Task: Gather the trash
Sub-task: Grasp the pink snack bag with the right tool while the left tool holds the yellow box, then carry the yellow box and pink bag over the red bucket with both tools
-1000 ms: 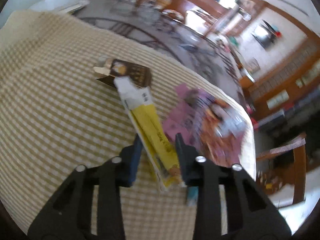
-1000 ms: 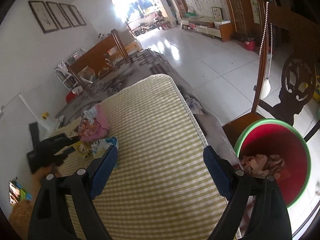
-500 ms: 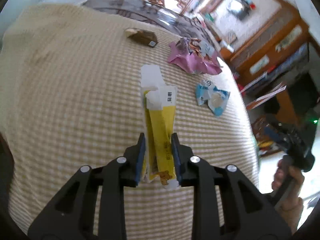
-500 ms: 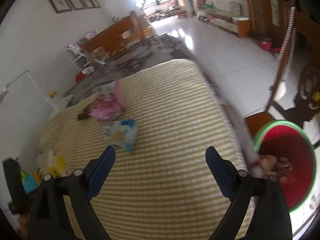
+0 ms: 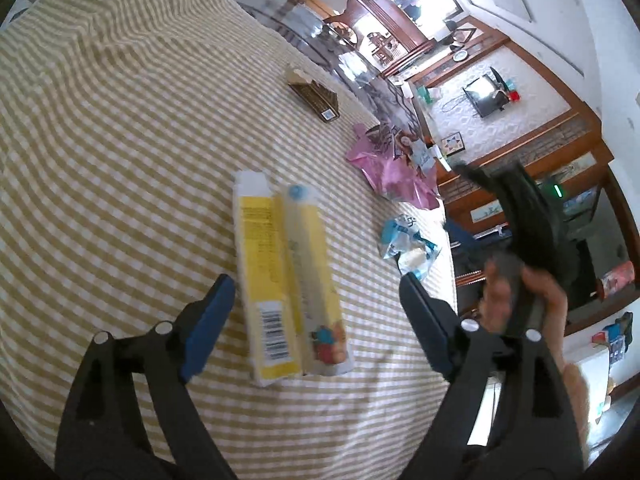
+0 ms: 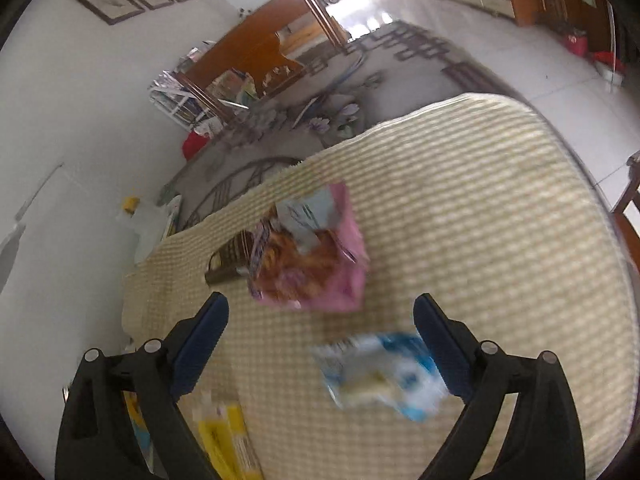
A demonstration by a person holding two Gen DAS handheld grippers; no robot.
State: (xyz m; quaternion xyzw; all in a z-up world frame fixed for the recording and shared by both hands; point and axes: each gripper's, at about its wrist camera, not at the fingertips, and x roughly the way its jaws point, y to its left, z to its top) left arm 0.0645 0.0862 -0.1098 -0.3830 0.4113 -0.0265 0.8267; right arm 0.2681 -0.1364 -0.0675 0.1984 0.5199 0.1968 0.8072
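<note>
My left gripper (image 5: 316, 308) is open, its jaws wide on either side of a yellow and white carton (image 5: 284, 276) that lies flat on the checked cloth (image 5: 120, 160). A pink wrapper (image 5: 394, 170), a blue and white wrapper (image 5: 408, 244) and a brown box (image 5: 314, 96) lie farther off. My right gripper (image 6: 320, 336) is open and empty above the blue and white wrapper (image 6: 380, 376). The pink wrapper (image 6: 316, 264) and brown box (image 6: 228, 260) lie beyond it. The yellow carton (image 6: 228, 440) shows at the lower left, blurred.
The checked cloth (image 6: 500, 220) covers a table whose far end is patterned grey (image 6: 400, 52). The hand holding my right gripper (image 5: 520, 280) is at the right of the left wrist view. Wooden furniture (image 6: 260, 44) stands against the wall.
My left gripper has opened and let go of the yellow carton, which now lies on the cloth. My right gripper has swung left and down toward the wrappers; the red bin is out of view.
</note>
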